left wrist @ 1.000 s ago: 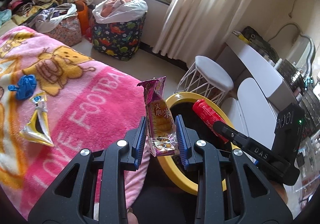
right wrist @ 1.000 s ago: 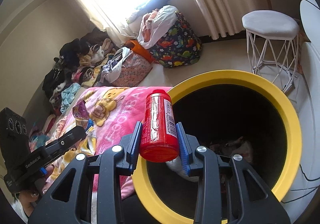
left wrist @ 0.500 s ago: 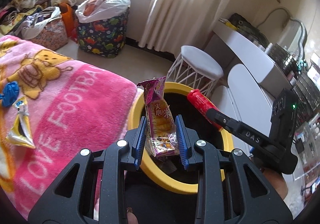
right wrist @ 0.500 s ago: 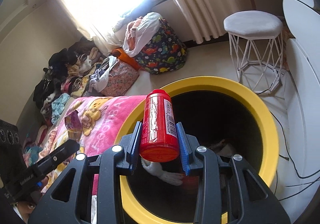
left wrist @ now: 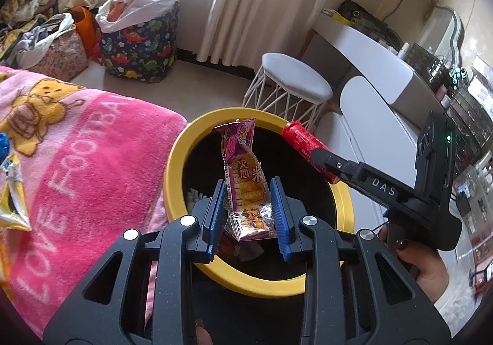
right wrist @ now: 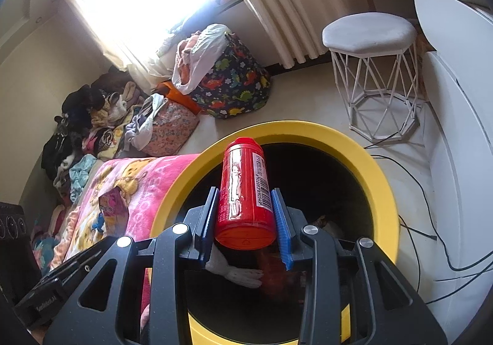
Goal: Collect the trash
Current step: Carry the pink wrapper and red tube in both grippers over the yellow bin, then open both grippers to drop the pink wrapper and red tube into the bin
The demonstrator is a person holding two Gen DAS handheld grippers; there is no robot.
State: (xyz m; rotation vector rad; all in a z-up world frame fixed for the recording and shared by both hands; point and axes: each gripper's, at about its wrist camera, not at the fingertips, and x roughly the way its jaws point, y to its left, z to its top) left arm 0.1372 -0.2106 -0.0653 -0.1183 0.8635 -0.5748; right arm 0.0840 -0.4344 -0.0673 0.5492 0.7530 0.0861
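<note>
Yellow-rimmed bin (left wrist: 172, 166) is our landmark: left tongs (left wrist: 248, 215) clamped on snack wrapper (left wrist: 246, 184), right tongs (right wrist: 245, 221) clamped on red bottle (right wrist: 245, 190), both over its mouth. Drop step; next we part the tongs.

Black tool (left wrist: 248, 215), blue ribbed pads (left wrist: 215, 215)

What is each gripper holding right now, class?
Left gripper: closed on the purple snack wrapper.
Right gripper: closed on the red bottle.
</note>
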